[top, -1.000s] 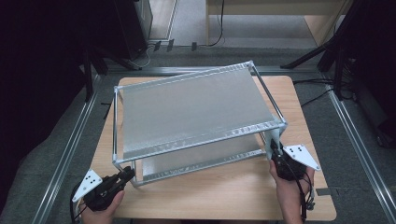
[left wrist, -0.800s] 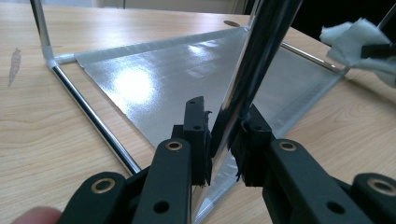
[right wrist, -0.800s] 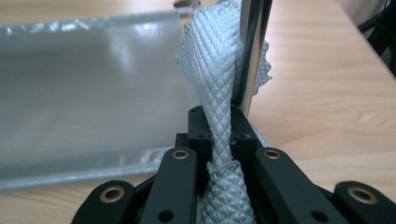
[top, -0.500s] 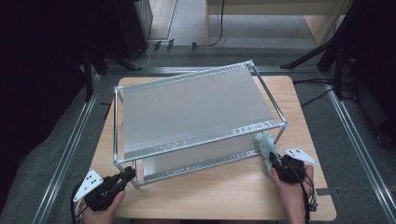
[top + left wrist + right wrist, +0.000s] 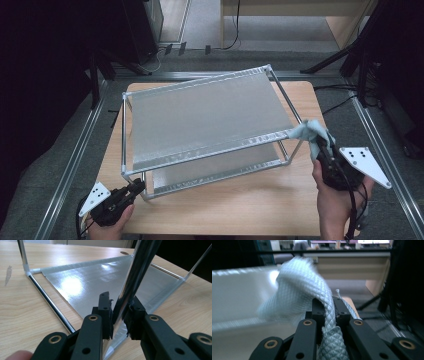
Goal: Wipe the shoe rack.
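Note:
A chrome two-shelf rack [image 5: 205, 115] stands on the wooden table [image 5: 250, 205]. At the rack's front left corner my left gripper [image 5: 137, 187] is shut on the upright chrome leg [image 5: 140, 270], which runs up between the two jaws of the left gripper [image 5: 120, 312]. Behind the leg lies the silver lower shelf [image 5: 95, 282]. My right gripper [image 5: 320, 147] is shut on a pale woven cloth [image 5: 310, 131], held up at the top shelf's front right corner. In the right gripper view the cloth [image 5: 299, 287] bunches above the right gripper [image 5: 329, 308], beside the top shelf [image 5: 237, 290].
Metal rails [image 5: 75, 160] run along the floor on both sides of the table. A wooden desk [image 5: 295, 10] and cables lie beyond the far edge. Dark stand legs [image 5: 350, 55] stand at the back right. Bare tabletop stretches in front of the rack.
My right gripper has risen with the cloth from the rack's lower front right corner to the top shelf's corner. The left gripper has stayed on the leg.

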`<move>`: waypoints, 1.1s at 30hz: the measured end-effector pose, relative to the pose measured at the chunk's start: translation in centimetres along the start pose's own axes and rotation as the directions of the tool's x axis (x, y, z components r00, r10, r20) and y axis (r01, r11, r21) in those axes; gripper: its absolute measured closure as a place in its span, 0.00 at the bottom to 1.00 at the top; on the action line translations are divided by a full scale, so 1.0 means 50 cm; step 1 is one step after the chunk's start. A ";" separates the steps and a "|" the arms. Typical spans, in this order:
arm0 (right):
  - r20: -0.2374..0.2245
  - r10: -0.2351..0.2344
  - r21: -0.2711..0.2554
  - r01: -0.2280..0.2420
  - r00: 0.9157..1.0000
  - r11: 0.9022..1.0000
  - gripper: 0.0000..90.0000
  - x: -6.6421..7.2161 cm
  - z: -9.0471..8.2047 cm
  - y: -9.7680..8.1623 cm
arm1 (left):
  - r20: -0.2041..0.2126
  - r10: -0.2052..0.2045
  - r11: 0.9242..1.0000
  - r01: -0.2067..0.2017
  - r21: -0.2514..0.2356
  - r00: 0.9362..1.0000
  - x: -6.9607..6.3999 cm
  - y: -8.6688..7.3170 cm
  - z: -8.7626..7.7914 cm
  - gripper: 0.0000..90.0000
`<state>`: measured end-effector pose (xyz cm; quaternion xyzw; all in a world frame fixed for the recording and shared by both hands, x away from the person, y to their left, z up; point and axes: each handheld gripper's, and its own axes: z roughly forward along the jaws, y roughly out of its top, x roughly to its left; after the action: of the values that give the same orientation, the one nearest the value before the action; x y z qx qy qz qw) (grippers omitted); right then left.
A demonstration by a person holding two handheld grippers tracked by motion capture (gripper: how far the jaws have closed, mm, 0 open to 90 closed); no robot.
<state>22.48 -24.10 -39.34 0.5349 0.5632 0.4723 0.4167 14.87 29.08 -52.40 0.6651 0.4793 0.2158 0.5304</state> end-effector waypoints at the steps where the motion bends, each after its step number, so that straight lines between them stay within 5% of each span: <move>1: -0.013 -0.007 -0.007 0.007 1.000 1.000 0.90 0.008 0.008 0.011 | 0.001 0.002 1.000 -0.002 0.000 1.000 0.000 0.000 0.000 0.86; 5: -0.063 -0.067 -0.002 0.067 0.996 0.998 0.90 0.050 0.051 0.028 | 0.007 0.002 1.000 -0.002 0.003 1.000 0.002 0.000 0.000 0.86; 9: -0.162 -0.042 0.092 0.057 0.986 0.994 0.90 0.095 0.099 0.007 | 0.014 -0.005 1.000 0.005 0.003 1.000 0.000 0.000 0.000 0.85; 18: -0.273 -0.082 0.071 0.105 0.959 0.992 0.88 0.187 0.101 -0.015 | 0.066 -0.007 1.000 0.007 0.008 0.998 -0.037 -0.003 0.018 0.85; 20: -0.324 -0.074 0.072 0.102 0.943 0.992 0.89 0.220 0.097 -0.019 | 0.098 0.008 1.000 -0.010 0.018 0.995 -0.061 -0.004 0.030 0.85; 21: -0.324 -0.074 0.072 0.102 0.943 0.992 0.89 0.220 0.097 -0.019 | 0.098 0.008 1.000 -0.010 0.018 0.995 -0.061 -0.004 0.030 0.85; 22: -0.360 -0.060 0.071 0.092 0.931 0.993 0.89 0.244 0.092 -0.023 | 0.105 0.016 1.000 -0.018 0.020 0.994 -0.071 -0.005 0.034 0.85; 23: -0.360 -0.060 0.071 0.092 0.931 0.993 0.89 0.244 0.092 -0.023 | 0.110 0.025 0.999 -0.028 0.023 0.994 -0.080 -0.005 0.039 0.85; 26: -0.420 -0.073 0.066 0.110 0.904 0.992 0.88 0.287 0.081 -0.029 | 0.125 0.035 0.999 -0.038 0.025 0.992 -0.102 -0.004 0.051 0.85; 27: -0.465 -0.087 0.060 0.129 0.881 0.990 0.88 0.321 0.069 -0.034 | 0.125 0.035 0.999 -0.038 0.023 0.991 -0.105 -0.004 0.054 0.85; 28: -0.465 -0.087 0.060 0.129 0.881 0.990 0.88 0.321 0.069 -0.034 | 0.126 0.037 0.999 -0.040 0.024 0.991 -0.109 -0.005 0.056 0.85; 33: -0.592 -0.090 0.068 0.161 0.801 0.985 0.86 0.410 0.034 -0.044 | 0.141 0.049 0.998 -0.053 0.024 0.989 -0.130 -0.006 0.066 0.86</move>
<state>22.00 -3.49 -41.10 0.3476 0.7246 0.5523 0.2216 14.44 21.80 -52.38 0.6980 0.4268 0.1753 0.5476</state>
